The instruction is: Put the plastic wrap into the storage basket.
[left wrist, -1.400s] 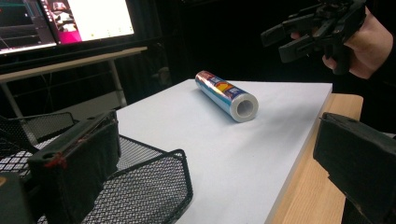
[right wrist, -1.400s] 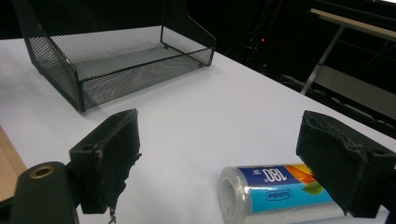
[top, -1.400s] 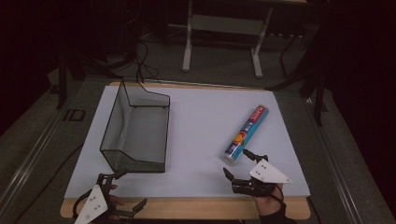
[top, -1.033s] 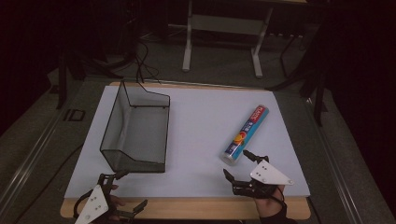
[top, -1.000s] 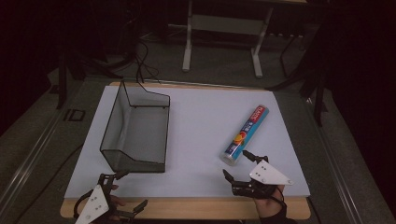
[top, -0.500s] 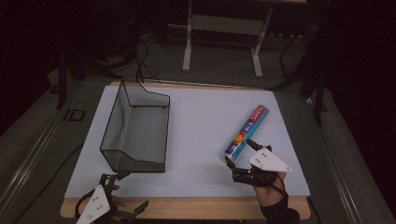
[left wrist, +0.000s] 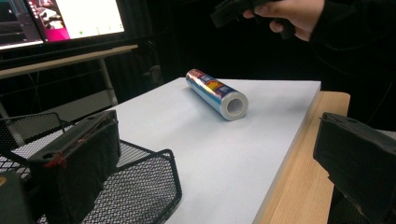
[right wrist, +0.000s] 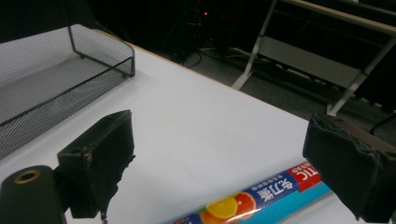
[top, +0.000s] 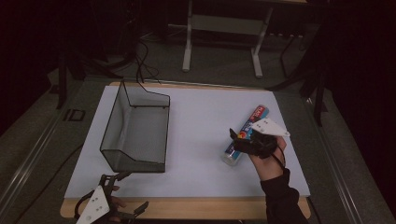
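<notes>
White board [top: 196, 130] on wooden table [top: 187, 207], dark room; both claws spread.

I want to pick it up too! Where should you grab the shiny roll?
Probably around the middle of the roll, coming from above with the jaws on either side of its width. It lies flat on the white board, round and long, so a middle grip should keep it level.

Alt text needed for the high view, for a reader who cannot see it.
The right tool, open, hovers over a printed roll lying on a white board. A black wire-mesh basket sits at the left; the left tool rests open at the near edge.
</notes>
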A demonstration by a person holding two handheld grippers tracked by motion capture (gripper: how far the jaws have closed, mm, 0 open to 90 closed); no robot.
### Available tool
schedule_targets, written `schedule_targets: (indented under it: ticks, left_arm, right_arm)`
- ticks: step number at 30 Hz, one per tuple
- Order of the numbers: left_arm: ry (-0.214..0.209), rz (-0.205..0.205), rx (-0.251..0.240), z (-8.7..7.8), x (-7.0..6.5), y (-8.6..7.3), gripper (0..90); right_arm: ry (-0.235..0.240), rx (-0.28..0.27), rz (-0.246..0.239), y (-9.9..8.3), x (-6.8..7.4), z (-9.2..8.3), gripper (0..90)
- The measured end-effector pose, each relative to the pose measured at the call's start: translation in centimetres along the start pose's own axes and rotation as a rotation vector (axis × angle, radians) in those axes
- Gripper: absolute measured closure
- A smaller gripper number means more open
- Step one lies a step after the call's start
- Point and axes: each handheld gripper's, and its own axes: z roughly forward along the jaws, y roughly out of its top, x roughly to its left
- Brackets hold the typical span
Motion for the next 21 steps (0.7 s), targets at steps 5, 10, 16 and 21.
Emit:
schedule_targets:
  ticks: [5, 10, 16, 21]
  left_arm:
    - [-0.002, -0.002, -0.002, 0.0, 0.0, 0.0, 1.3]
    - [-0.004, -0.002, -0.003, 0.0, 0.0, 0.0, 1.3]
    - [-0.007, 0.001, 0.000, 0.1, 0.0, 0.0, 1.3]
    - [-0.011, -0.001, -0.001, 0.2, 0.0, 0.0, 1.3]
  right_arm:
    - [-0.035, 0.061, 0.057, 0.9, -0.8, 1.2, 12.9]
    - [-0.069, 0.112, 0.095, 1.0, -1.5, 2.4, 12.4]
    - [-0.137, 0.219, 0.176, 0.9, -2.9, 4.6, 12.7]
    - [-0.195, 0.282, 0.233, 0.8, -3.8, 6.2, 13.4]
